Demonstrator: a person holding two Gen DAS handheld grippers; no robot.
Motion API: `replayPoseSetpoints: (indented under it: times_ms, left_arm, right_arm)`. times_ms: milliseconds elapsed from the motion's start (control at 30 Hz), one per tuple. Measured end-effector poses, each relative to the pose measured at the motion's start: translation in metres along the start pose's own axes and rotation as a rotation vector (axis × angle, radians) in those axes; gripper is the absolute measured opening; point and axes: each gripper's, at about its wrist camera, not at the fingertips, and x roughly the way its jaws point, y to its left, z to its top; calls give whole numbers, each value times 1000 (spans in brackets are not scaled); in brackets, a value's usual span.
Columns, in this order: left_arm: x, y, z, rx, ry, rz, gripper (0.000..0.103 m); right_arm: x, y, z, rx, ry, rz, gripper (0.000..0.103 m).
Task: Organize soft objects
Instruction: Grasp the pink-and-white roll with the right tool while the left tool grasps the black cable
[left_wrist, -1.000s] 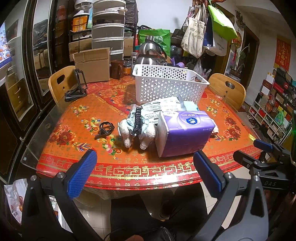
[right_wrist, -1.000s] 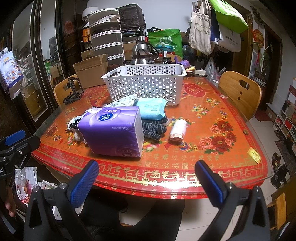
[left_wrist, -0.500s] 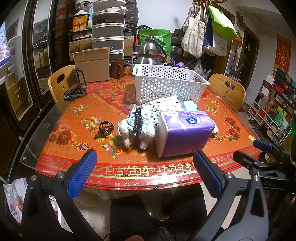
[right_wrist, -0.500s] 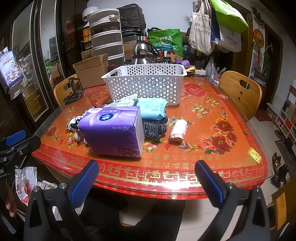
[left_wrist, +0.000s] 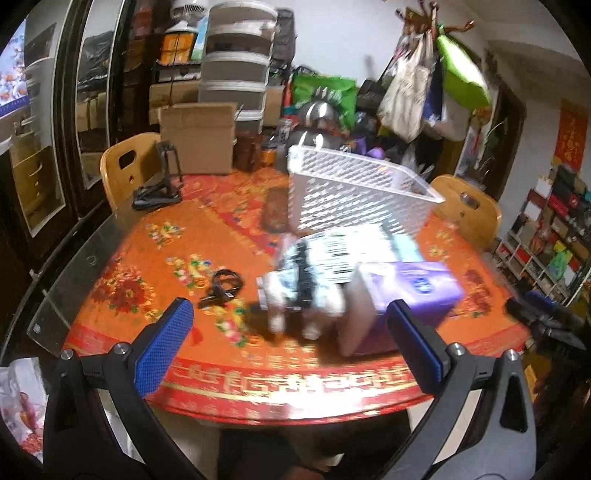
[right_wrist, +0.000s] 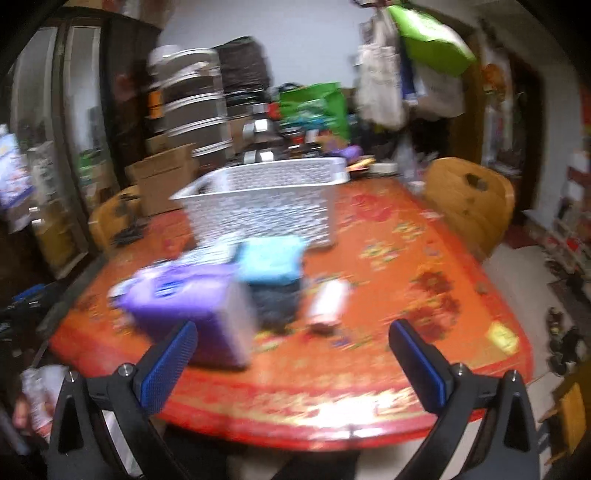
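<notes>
basket (left_wrist: 354, 195): perforated white plastic | table (right_wrist: 406, 295): glossy | chair (right_wrist: 469, 199): wood

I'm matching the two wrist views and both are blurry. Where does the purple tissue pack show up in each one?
Left wrist: purple tissue pack sits right of centre, just beyond the right blue pad, on the table.
Right wrist: purple tissue pack sits left of centre, just beyond the left blue pad.
Shared landmark: the white perforated basket stands behind the pack in both views.
</notes>
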Motion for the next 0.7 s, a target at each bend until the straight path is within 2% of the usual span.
replayPoseSetpoints:
  times_ms: [133, 233, 433, 500, 633, 700]
  left_arm:
    - [24, 23, 3, -9, 33, 48, 103]
    - [42, 50, 2, -46, 49, 59, 103]
    - [89, 94, -6, -60, 112, 103, 103]
    - [102, 103, -8, -62, 124, 93, 102]
    - [127, 113, -9, -51, 151, 66, 95]
    - [140, 114, -9, -46, 172, 51, 88]
  right_arm:
    - [32, -21, -3, 32, 85, -54, 103]
    - [51, -30, -7, 54, 130, -36, 103]
    - [86, -34, -10, 30, 155, -49, 101]
    - [99, -35, -10, 31, 176, -47, 90]
    - [118, -36, -14, 42, 200, -2, 83]
    - [124, -35, -15, 43, 209, 0, 74]
